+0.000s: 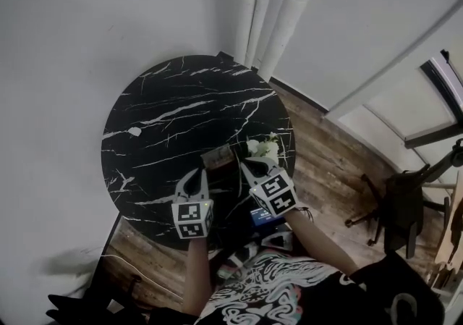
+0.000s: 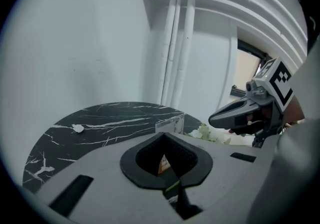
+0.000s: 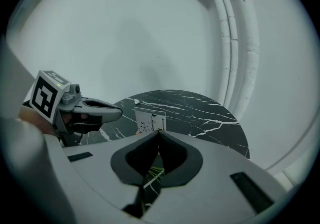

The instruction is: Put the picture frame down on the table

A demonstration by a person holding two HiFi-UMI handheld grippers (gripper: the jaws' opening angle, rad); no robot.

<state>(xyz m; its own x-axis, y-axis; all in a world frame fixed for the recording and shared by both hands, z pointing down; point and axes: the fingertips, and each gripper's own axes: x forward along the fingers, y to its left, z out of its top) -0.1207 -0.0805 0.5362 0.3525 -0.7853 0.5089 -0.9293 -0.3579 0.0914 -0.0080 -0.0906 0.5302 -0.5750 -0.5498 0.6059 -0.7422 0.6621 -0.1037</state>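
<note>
A small picture frame (image 1: 218, 157) stands near the front edge of the round black marble table (image 1: 166, 114), between my two grippers. In the right gripper view its white picture with small dark drawings (image 3: 149, 119) faces me. My right gripper (image 3: 159, 132) is shut with its tips at the frame's lower right corner. In the head view the right gripper (image 1: 244, 165) sits just right of the frame. My left gripper (image 1: 197, 171) is just left of it, jaws shut (image 2: 165, 135), with the frame (image 2: 170, 122) right behind the tips.
White flowers (image 1: 263, 148) lie at the table's right edge by the right gripper. A small white scrap (image 1: 134, 131) sits on the left of the table. White pipes (image 1: 278, 5) run up the wall behind. A dark chair (image 1: 401, 208) stands on the wooden floor (image 1: 325, 164).
</note>
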